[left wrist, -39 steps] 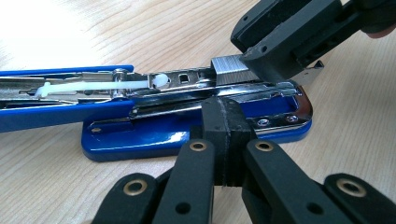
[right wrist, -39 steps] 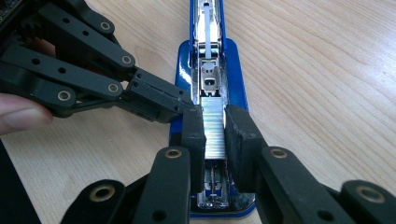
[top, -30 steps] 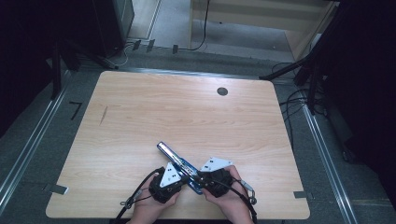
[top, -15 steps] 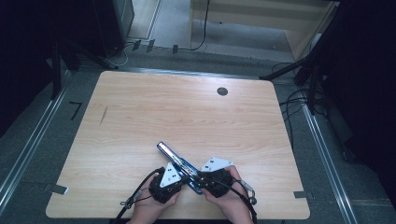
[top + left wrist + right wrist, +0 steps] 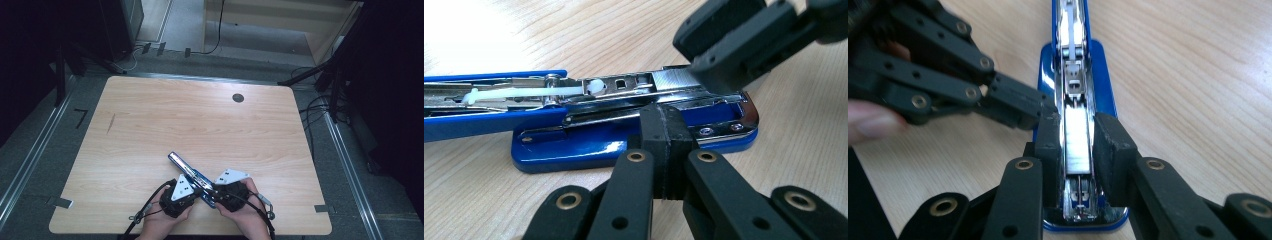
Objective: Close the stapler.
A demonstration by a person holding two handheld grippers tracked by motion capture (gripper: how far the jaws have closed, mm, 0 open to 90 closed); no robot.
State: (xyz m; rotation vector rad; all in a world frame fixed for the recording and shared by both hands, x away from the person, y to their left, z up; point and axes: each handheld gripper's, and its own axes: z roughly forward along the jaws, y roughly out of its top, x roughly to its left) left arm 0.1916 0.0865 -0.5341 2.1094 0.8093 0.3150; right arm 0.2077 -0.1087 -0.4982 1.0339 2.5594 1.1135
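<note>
A blue stapler (image 5: 187,172) lies swung open flat on the table near its front edge, with the chrome magazine facing up. A strip of staples (image 5: 1077,135) sits in the magazine. My right gripper (image 5: 1077,145) straddles that strip; its jaws have just been opening, and the right pad stands a hair off the rail. The gripper comes in from the right in the high view (image 5: 212,192). My left gripper (image 5: 664,145) is shut with nothing between its pads. Its tip rests against the long side of the stapler's base (image 5: 574,145), opposite the right gripper (image 5: 724,70).
The wooden table (image 5: 200,120) has a black cable grommet (image 5: 238,98) at the back and a dark mark (image 5: 110,123) at the left. Cables (image 5: 320,110) lie on the floor to the right. Both hands sit at the table's front edge.
</note>
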